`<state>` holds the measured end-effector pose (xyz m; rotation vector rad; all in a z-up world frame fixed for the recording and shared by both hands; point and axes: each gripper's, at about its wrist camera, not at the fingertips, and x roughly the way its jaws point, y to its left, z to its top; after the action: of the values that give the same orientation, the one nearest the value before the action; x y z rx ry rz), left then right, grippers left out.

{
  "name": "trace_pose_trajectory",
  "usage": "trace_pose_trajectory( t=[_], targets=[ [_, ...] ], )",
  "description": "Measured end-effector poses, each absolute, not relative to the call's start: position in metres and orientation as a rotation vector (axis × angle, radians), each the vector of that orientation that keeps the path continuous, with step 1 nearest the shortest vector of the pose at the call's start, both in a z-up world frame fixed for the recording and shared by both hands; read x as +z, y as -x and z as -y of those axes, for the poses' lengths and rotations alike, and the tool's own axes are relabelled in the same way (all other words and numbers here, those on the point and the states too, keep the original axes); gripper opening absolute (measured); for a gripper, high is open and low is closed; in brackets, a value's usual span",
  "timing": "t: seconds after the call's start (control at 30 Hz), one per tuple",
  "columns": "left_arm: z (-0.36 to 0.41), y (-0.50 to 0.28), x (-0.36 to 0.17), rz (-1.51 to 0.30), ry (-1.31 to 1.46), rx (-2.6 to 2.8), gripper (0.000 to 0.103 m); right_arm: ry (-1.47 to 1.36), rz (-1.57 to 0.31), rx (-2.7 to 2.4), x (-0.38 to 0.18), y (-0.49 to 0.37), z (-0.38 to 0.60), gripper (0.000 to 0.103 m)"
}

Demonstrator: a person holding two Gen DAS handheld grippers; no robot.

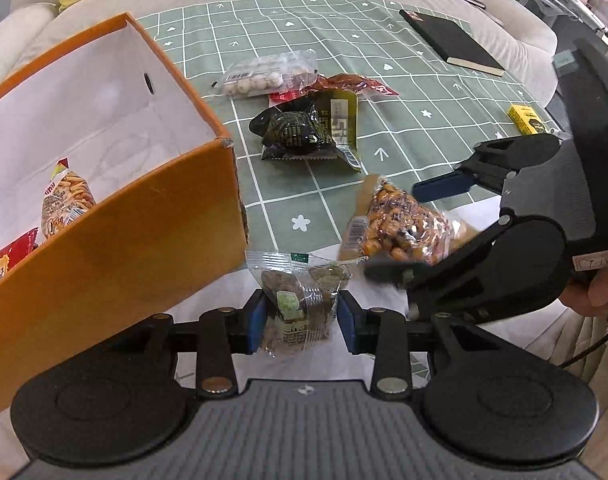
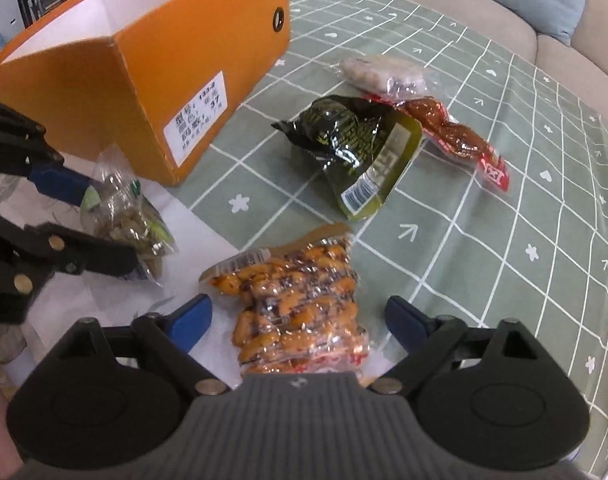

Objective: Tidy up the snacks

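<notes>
We hold the left gripper (image 1: 298, 326) around a clear packet of greenish-brown snacks (image 1: 300, 300), its blue pads pressed against both sides, so this packet is gripped just beside the near corner of the orange box (image 1: 112, 248), presumably ready to go in with the two packets already inside. Our right gripper (image 2: 298, 322) stands spread wide, fingers apart on either side of the orange peanut packet (image 2: 296, 300), which lies on the table between them, not yet pinched. The remaining snacks, a black-and-olive pouch (image 2: 352, 140), a red sausage stick (image 2: 452, 132) and a pale ball packet (image 2: 384, 72), wait together on the green checked cloth (image 2: 524, 200), within easy reach of the box.
</notes>
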<state>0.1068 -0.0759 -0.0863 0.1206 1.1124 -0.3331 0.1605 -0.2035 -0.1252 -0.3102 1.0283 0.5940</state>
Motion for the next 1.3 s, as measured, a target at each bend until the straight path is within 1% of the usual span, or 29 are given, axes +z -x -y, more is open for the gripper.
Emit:
trace_pose_trajectory(
  t=[0.2,0.27,0.5,0.67,0.93,1.3],
  targets=[
    [0.074,-0.105,-0.086,-1.113,-0.108,-0.323,0.042,0.273,-1.024,0.553,-0.122,-0.159,0.202,0.066],
    [0.074,-0.104,-0.086,-1.111,-0.101,-0.318,0.041,0.237,-1.03,0.545,-0.121,-0.16,0.203,0.065],
    [0.071,-0.098,-0.083,-1.094,-0.079,-0.306,0.04,0.27,-1.004,0.511,-0.117,-0.144,0.195,0.064],
    [0.068,-0.093,-0.075,-1.07,-0.073,-0.305,0.04,0.233,-1.003,0.474,-0.107,-0.139,0.202,0.064],
    [0.061,-0.084,-0.054,-1.023,-0.039,-0.318,0.04,0.024,-0.987,0.415,-0.082,-0.13,0.226,0.064],
    [0.042,-0.074,-0.004,-0.888,0.037,-0.321,0.039,-0.109,-0.85,0.395,-0.029,-0.115,0.224,0.064]
  ],
)
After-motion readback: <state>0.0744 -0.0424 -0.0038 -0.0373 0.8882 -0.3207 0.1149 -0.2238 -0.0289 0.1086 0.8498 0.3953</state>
